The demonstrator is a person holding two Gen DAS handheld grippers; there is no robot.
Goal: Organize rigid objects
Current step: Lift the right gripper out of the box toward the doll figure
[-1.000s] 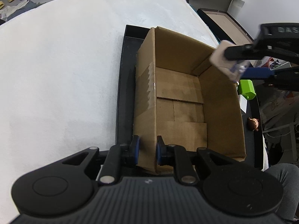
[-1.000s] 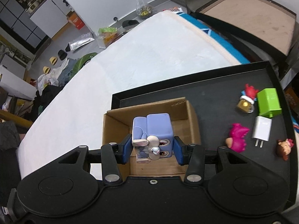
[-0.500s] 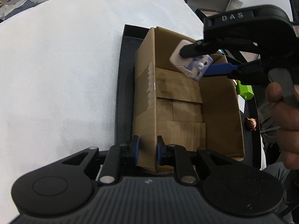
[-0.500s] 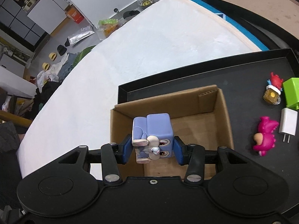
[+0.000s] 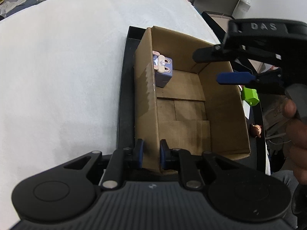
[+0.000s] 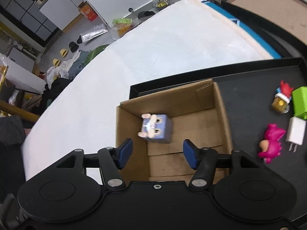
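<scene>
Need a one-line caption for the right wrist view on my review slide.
Right claw, jaws opening and empty, above a cardboard box holding a blue bunny cube; small toys, such as a pink one, wait on the black tray.

Left tongs (image 5: 150,154): black ribbed housing, round side discs, silver pivot screws, blue pads. Right tongs (image 6: 157,154): matching black body, blue pads, raised letters "DAS" on its side. Grey trousers.
</scene>
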